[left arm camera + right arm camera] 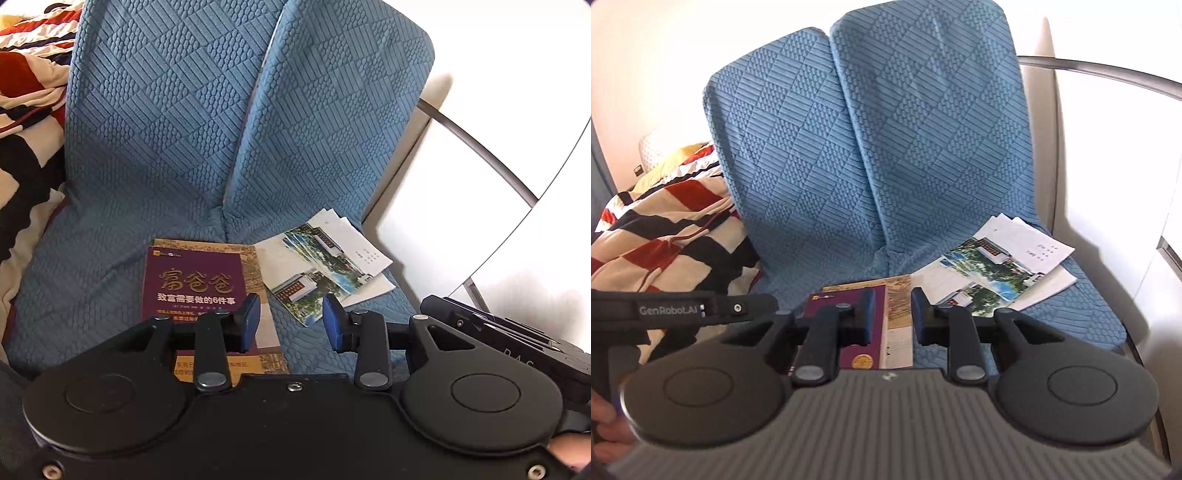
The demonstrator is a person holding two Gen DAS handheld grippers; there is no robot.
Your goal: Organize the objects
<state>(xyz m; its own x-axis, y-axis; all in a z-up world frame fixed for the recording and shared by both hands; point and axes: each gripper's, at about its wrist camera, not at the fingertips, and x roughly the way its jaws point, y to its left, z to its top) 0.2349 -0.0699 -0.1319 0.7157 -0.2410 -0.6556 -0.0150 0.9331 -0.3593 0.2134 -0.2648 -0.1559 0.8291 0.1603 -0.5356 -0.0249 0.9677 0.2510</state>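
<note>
Currently we log: purple book (195,284) atop another, postcards (321,269) beside, blue sofa (166,147); left gripper (291,323) and right gripper (893,316) narrowly parted, empty.

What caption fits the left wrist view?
Left tool open above a purple book and scattered postcards on a blue-covered sofa.

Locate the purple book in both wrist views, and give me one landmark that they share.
Left wrist view: the purple book lies on the seat, lower centre-left, partly behind the left gripper's left finger.
Right wrist view: the purple book sits low in the centre, mostly hidden by the right gripper's left finger.
Shared landmark: the fanned photo cards just right of the book.
</note>
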